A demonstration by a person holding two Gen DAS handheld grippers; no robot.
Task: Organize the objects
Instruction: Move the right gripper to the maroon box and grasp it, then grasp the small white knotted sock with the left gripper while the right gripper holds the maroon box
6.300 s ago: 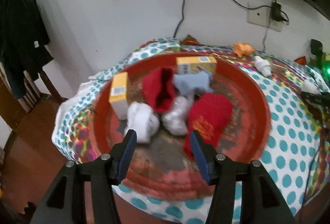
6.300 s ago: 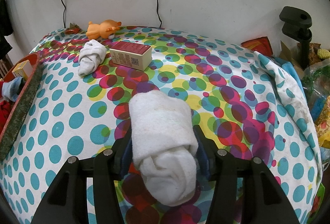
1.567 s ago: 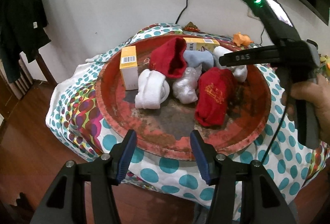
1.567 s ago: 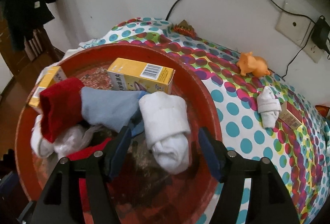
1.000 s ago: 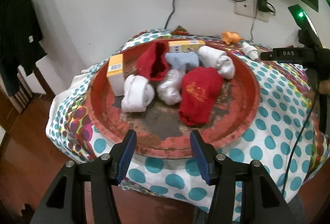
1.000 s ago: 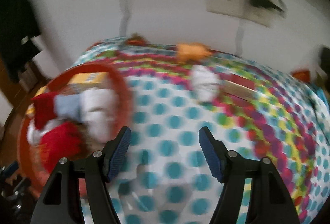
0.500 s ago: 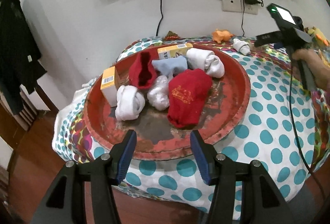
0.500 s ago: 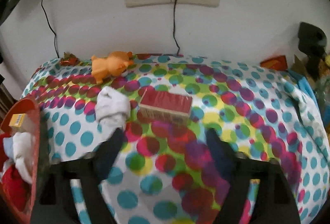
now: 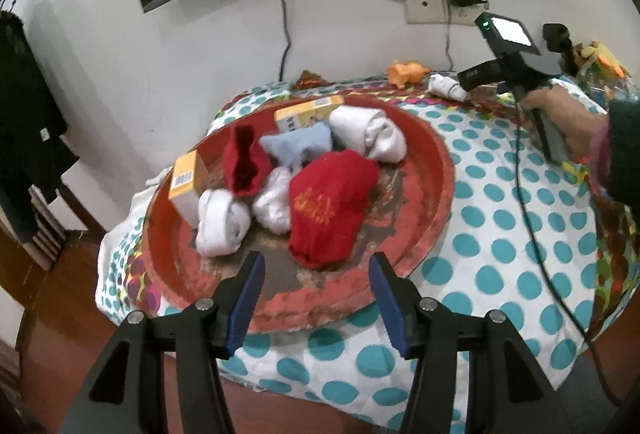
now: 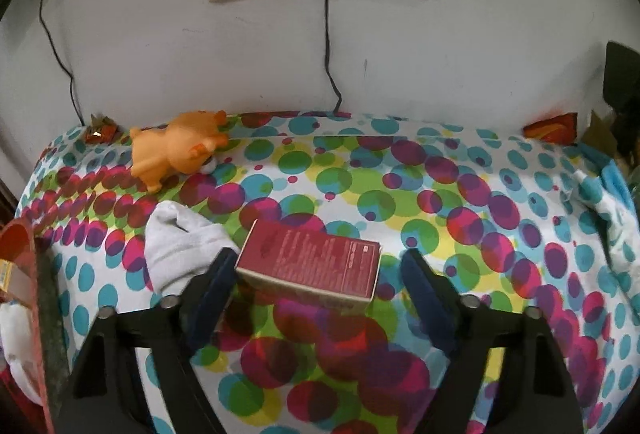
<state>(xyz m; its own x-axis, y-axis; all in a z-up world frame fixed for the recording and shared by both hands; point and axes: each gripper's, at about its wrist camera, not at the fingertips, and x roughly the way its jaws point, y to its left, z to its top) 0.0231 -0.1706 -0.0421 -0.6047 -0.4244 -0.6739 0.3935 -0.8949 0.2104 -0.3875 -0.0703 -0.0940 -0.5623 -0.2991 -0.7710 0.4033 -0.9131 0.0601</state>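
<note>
Your right claw [image 10: 316, 274] sits low over the dotted cloth of the worktop [image 10: 460, 202], straddling the red box [image 10: 308, 260]. The box lies flat, label side up, directly ahead between the two blades. Its long axis runs across the gap, slightly skewed, the right end nearer you. So the blades face its short ends.

The left blade is at, or just short of, the box's left end; whether it touches cannot be told. The right blade stands off the right end, with cloth showing between. The right claw is closing around the box but does not grip it yet.

A white rolled sock [image 10: 180, 246] lies just beside the left blade, on its outer side. It is close enough that the blade may pinch or drag it. The orange toy [image 10: 176, 146] sits farther back, near the wall.

Your left claw [image 9: 316, 286] hangs open and empty over the near rim of the red tray [image 9: 432, 194], well apart from the box. The right hand is the nearer one for this pick. The tray already holds socks and two yellow boxes, and is probably where the red box belongs.
</note>
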